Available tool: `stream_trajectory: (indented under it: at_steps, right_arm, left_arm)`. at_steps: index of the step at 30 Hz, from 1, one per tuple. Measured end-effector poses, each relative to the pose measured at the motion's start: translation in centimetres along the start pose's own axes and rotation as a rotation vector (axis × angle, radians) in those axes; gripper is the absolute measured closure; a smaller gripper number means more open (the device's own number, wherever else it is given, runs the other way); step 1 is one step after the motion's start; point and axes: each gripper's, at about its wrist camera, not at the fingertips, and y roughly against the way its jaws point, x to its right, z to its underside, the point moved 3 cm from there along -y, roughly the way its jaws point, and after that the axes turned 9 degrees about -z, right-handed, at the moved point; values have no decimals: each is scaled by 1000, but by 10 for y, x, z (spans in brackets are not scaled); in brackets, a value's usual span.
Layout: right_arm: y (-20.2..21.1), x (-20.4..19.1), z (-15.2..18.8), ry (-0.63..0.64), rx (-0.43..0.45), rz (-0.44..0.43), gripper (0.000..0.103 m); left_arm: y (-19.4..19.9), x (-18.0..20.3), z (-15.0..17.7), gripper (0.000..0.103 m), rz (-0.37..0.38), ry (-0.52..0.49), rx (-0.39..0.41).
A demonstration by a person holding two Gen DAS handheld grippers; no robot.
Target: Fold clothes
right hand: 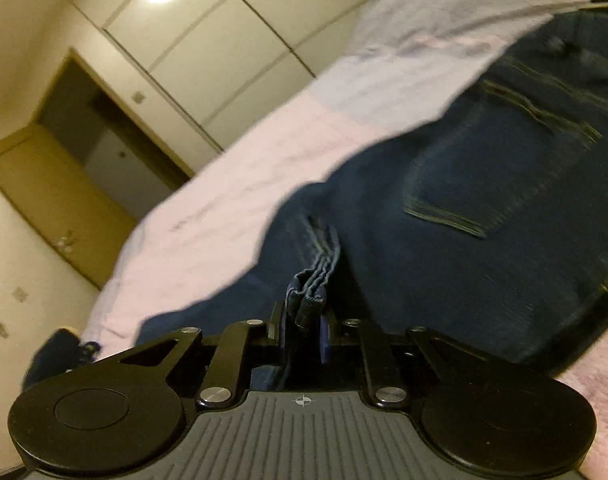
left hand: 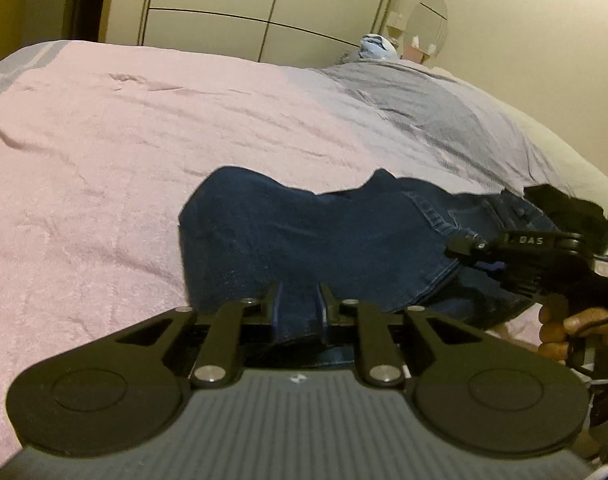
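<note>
On the left we see the pink bedspread point(left hand: 103, 152) running across the bed, with a grey-blue cloth point(left hand: 436, 120) over its far right part and pale wardrobe doors point(left hand: 231, 4) behind. At centre, our left gripper point(left hand: 297, 304) is clamped on a fold of the dark blue jeans point(left hand: 304, 232); the denim passes straight between the two fingers, pinched from both sides, and spreads away from them onto the bedspread. Farther right in the left wrist view, our right gripper point(left hand: 464, 246) reaches in from the side, its tips touching the jeans near a stitched seam, and a hand point(left hand: 572, 328) grips its handle below.

In the right wrist view, a doorway point(right hand: 103, 140) stands at left beside the wardrobe. The right gripper point(right hand: 301, 328) is closed on a bunched hem of the jeans, which rises between its fingers. To the right, a back pocket point(right hand: 496, 176) of the garment faces us, lying on the pink bedspread.
</note>
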Motion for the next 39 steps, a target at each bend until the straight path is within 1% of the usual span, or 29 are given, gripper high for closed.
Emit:
stream_trajectory:
  at_steps: [1,2,4,5,8,10,12,14,16,17,18,19,20,22,24,27,28,30,31,35,37,39]
  right_arm:
    - [2,-2,-1,1,1,-10,89]
    - [3,-3,-3,5,-5,-2,89]
    - [-5,6,-1,-3,-53,74,89]
    - [-8,14,3,-29,-69,96,89]
    - [-4,17,5,-60,-69,86,89]
    - [-4,12,3,-41,-96,102,89]
    - [-3,10,-4,-32,-121,130,86]
    - [2,0,-10,30,-89,186,76]
    - [7,-15,-15,130,-42,254,75]
    - [9,-26,-18,209,-14,296,75]
    - [9,-36,-20,281,8,318,75]
    - [5,-44,-21,337,18,314,75]
    - [-3,-48,-21,364,12,297,75]
    - [-21,-51,-17,379,-25,250,75]
    - [-37,-52,-10,394,-63,220,75]
    - [-55,-36,5,406,-114,264,75]
    - [-60,-28,7,412,-127,298,76]
    - [-70,-12,13,424,-152,365,75]
    - [-72,-6,15,422,-157,373,75]
    - [-67,-4,15,425,-175,359,75]
    - [-64,-10,10,425,-158,358,75]
    - [-60,-18,3,431,-126,349,75]
  left_arm:
    - [5,-2,-1,87,-12,-1,13]
    - [9,-5,-3,87,-26,0,21]
    - [12,-12,-5,87,-50,10,29]
    - [11,-15,-7,87,-58,17,29]
    - [11,-21,-9,87,-69,29,23]
    - [10,-23,-11,87,-69,26,18]
    - [9,-22,-15,87,-64,11,25]
    - [8,-21,-20,87,-60,-5,32]
    - [7,-20,-24,87,-55,-20,38]
    - [7,-20,-27,87,-52,-28,42]
    - [4,-19,-31,87,-45,-38,48]
    - [0,-18,-37,87,-35,-49,56]
    - [-7,-17,-43,88,-27,-57,61]
    - [-22,-15,-56,93,-15,-70,65]
    - [-42,-14,-63,95,-1,-90,58]
    - [-79,-13,-61,95,-38,-161,-5]
    - [-92,-13,-60,95,-50,-184,-26]
    - [-115,-16,-45,96,-81,-233,-73]
    - [-119,-17,-40,96,-90,-246,-78]
    - [-114,-18,-34,96,-104,-250,-39]
    - [-104,-21,-40,96,-119,-225,-19]
    - [-93,-26,-45,96,-119,-199,22]
